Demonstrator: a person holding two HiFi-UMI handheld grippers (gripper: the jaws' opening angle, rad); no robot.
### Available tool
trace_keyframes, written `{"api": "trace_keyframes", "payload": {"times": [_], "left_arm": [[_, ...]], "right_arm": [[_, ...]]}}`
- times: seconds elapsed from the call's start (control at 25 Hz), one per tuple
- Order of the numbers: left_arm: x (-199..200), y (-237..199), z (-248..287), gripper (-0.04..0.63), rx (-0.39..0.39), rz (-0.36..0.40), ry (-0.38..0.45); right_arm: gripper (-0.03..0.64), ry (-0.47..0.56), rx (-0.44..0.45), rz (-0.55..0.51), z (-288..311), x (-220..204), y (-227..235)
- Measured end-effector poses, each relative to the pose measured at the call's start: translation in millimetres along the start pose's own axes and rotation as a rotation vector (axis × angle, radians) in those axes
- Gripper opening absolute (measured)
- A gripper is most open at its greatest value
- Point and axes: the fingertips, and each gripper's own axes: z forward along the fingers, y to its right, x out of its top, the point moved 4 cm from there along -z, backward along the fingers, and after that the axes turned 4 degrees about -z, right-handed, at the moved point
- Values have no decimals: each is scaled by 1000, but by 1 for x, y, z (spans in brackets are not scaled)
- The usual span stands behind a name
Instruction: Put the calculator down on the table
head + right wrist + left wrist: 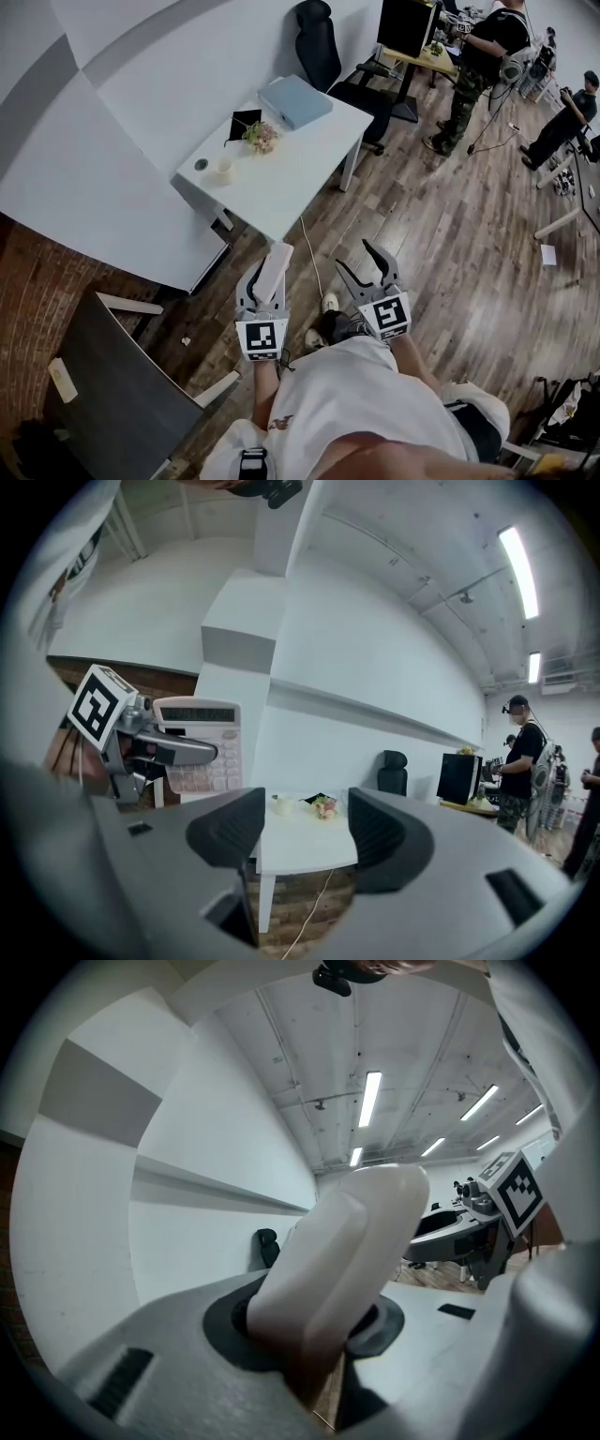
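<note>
A pale calculator (273, 270) with pinkish keys stands on edge between the jaws of my left gripper (266, 286), which is shut on it above the wooden floor, short of the white table (281, 183). In the left gripper view the calculator (347, 1251) fills the middle, pinched between the dark pads (380, 1326). My right gripper (356, 255) hangs beside it to the right, open with nothing in it. From the right gripper view, the calculator's key face (202, 747) shows at left in the left gripper (155, 752), and the table (314, 855) lies ahead between the spread jaws of the right gripper (300, 829).
On the table lie a blue-grey box (295, 100), a small bunch of flowers (261, 137), a cup (223, 164) and a black card (246, 120). A black office chair (323, 52) stands behind it. A cable (314, 258) runs over the floor. Two people (478, 56) stand far right.
</note>
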Motion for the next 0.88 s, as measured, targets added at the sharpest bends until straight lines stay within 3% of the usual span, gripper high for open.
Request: {"api": "trace_keyframes", "payload": {"times": [0.88], "left_arm": [[6, -21, 128, 118, 29, 21, -34]], "right_arm": [[281, 1, 27, 29, 94, -22, 99]]}}
